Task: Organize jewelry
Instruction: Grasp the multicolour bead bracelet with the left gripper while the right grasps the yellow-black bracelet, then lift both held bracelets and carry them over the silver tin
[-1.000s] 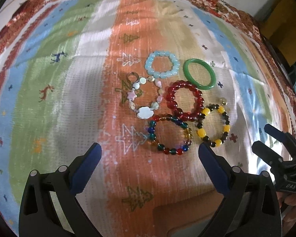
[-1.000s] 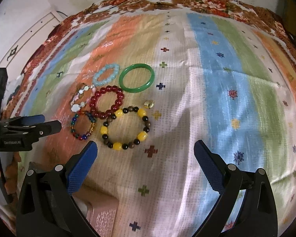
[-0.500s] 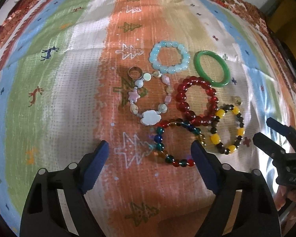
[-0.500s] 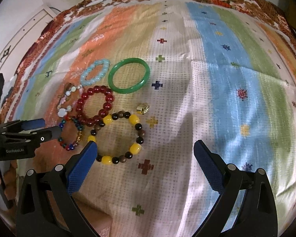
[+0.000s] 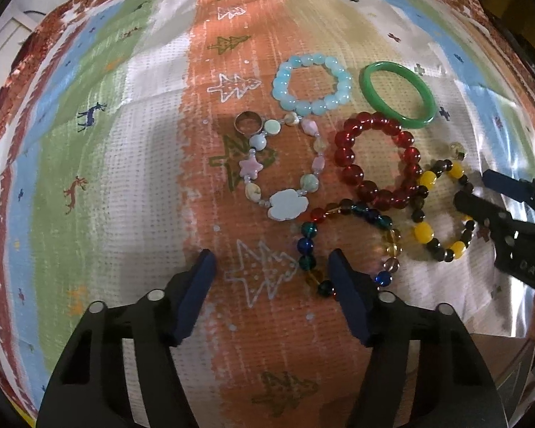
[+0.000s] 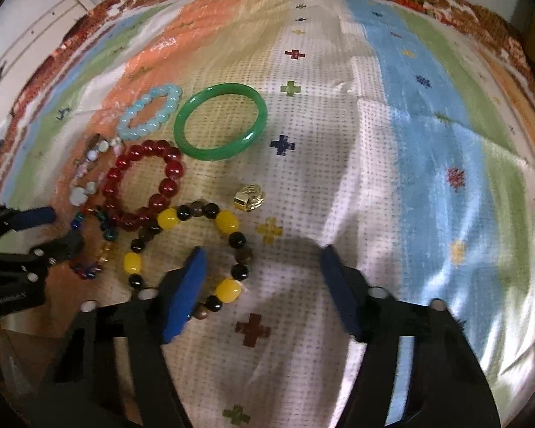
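Jewelry lies clustered on a striped patterned cloth, right of centre in the left wrist view and at the left in the right wrist view. A pale blue bead bracelet sits at the top of the group, just beside a green bangle to its right. Below them a red bead bracelet touches a yellow and black bead bracelet and a multicoloured bead bracelet; a pastel charm bracelet with a small metal ring at its top left lies to the left. A gold ring rests just beside the yellow and black one. The left gripper is released, jaws spread wide and empty, its right finger at the edge of the multicoloured bracelet. The right gripper is likewise spread wide and holding nothing, its left finger over the yellow and black bracelet.
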{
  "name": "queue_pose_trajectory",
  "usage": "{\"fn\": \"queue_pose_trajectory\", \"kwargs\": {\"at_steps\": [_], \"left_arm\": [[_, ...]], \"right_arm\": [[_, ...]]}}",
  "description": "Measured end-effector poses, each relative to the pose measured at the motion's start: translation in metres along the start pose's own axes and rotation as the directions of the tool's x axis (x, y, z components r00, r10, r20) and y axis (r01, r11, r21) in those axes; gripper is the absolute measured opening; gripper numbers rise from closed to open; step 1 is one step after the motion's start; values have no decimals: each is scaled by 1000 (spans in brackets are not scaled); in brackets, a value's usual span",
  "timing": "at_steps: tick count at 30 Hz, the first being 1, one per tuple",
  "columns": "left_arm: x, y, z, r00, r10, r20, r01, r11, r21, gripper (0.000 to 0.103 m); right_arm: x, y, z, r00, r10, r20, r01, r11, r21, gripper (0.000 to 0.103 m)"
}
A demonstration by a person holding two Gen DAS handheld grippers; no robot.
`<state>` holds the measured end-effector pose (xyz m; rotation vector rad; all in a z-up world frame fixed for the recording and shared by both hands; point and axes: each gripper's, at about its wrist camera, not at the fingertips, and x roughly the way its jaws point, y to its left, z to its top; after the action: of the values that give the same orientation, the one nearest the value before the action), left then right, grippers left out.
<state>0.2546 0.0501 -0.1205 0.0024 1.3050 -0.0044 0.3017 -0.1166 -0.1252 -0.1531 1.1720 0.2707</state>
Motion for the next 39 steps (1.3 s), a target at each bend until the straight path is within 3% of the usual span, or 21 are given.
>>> {"fn": "queue_pose_trajectory", "kwargs": {"at_steps": [2, 4, 5, 7, 9, 15, 29, 39], "left_arm": [[1, 0, -2, 1000, 6, 4, -6, 1000, -2, 54], [3, 4, -1, 1000, 9, 5, -9, 1000, -3, 47], [3, 5, -2, 1000, 11, 6, -11, 1000, 2, 37], [4, 7, -3, 1000, 11, 6, -11, 1000, 8, 21], [6, 8, -5, 1000, -1, 2, 1, 1000, 10, 9], [-1, 14, -11, 999, -39, 11, 39, 999, -9, 9], [-47, 13, 1, 981, -139, 131, 145, 989, -36, 9], [-74, 8, -10, 967, -150, 206, 166, 984, -63, 9]], "right_arm": [[1, 2, 0, 1000, -6, 0, 6, 1000, -16, 49], [0, 0, -1, 1000, 5, 0, -5, 1000, -20, 36], [0, 1, -2, 1000, 14, -2, -14, 1000, -22, 32], [0, 2, -3, 1000, 30, -7, -30, 999, -27, 13], [1, 4, -4, 999, 53, -15, -53, 998, -28, 11], [-6, -1, -5, 995, 101, -11, -101, 995, -4, 10], [-67, 14, -6, 976, 183, 115, -178, 983, -48, 10], [-87, 26, -9, 952, 230, 202, -220, 973, -70, 10]]}}
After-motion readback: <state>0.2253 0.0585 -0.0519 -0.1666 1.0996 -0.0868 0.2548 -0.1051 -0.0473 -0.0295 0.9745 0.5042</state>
